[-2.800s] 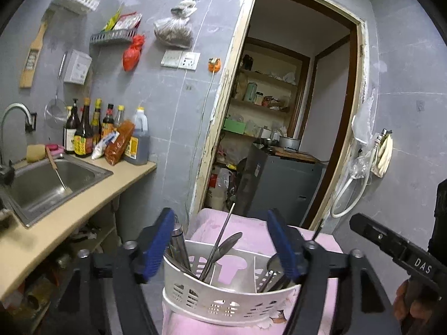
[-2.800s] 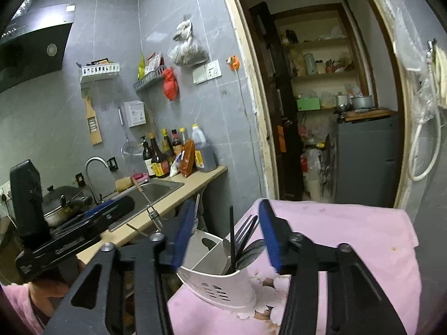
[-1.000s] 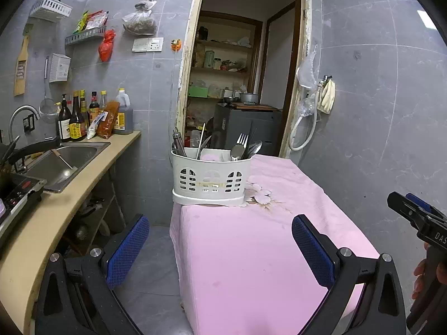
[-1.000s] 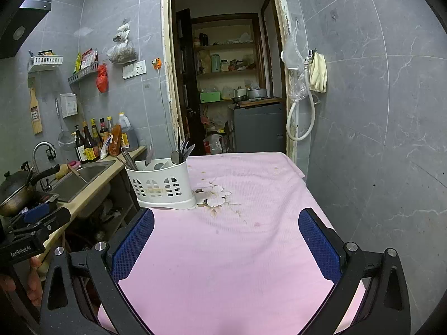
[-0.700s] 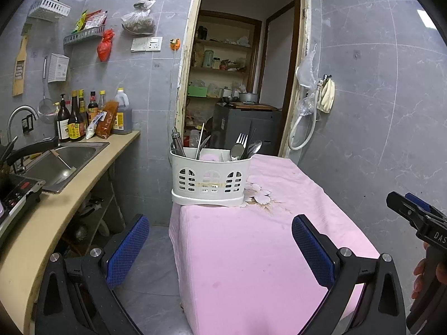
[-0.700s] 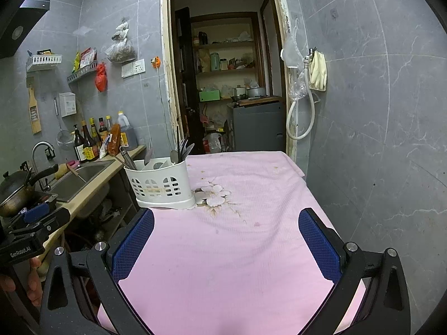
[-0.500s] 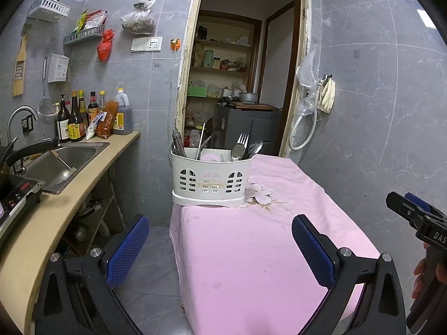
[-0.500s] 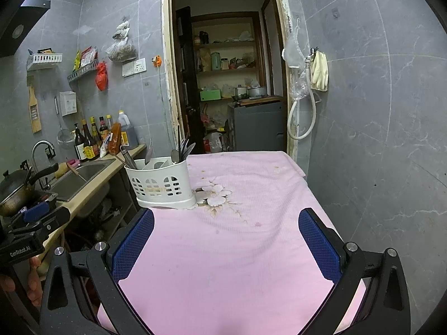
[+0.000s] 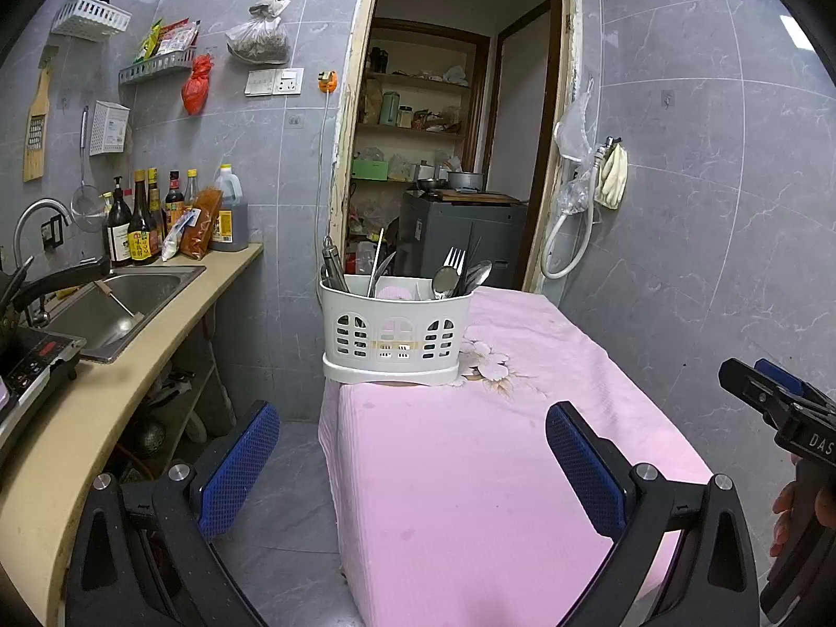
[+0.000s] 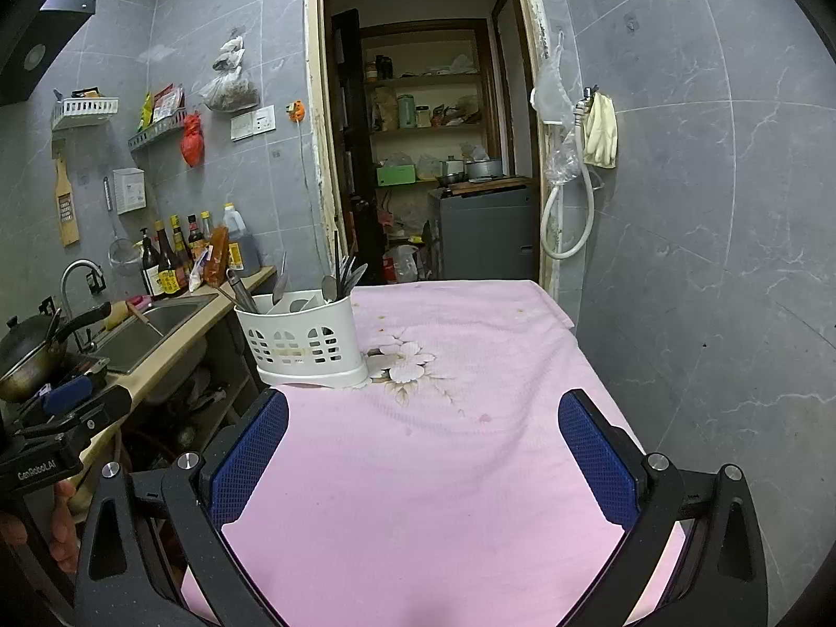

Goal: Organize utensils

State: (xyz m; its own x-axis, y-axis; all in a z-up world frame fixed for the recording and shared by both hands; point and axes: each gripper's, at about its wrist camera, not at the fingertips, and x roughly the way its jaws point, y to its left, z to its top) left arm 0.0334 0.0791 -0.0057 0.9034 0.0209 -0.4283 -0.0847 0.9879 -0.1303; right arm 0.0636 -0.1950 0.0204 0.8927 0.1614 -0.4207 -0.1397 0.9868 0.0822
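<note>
Now both grippers hang back from the table, and neither one is holding anything. Left gripper [image 9: 407, 475], black frame with blue mesh pads, has its jaws spread wide and empty; the right gripper [image 10: 423, 454], same build, is just as wide and just as empty.

Ahead of them stands one white slotted plastic cutlery caddy [image 9: 396, 337], upright on the pink cloth-covered table [image 9: 470, 470], right at the table's left edge, beside the floral print [image 9: 491, 366]. From the left wrist view it sits well apart from the pads, straight ahead and up the frame. From the right wrist view the caddy [image 10: 303, 345] is ahead and off to the left, just beyond the left pad's tip, not touching it.

Inside the caddy: the utensils stand handle-down in its compartments. In the right-hand section, one silver fork [image 9: 453, 261] and two spoon bowls [image 9: 444, 279] show, bunched together with a dark thin stick. On the left, a thick metal handle [image 9: 332, 266] leans outward, with a thin rod and another flat piece near the middle. An exact count of the pieces is hard; some overlap.

Beside the table, one steel sink [image 9: 120, 303] sits in the beige counter.
</note>
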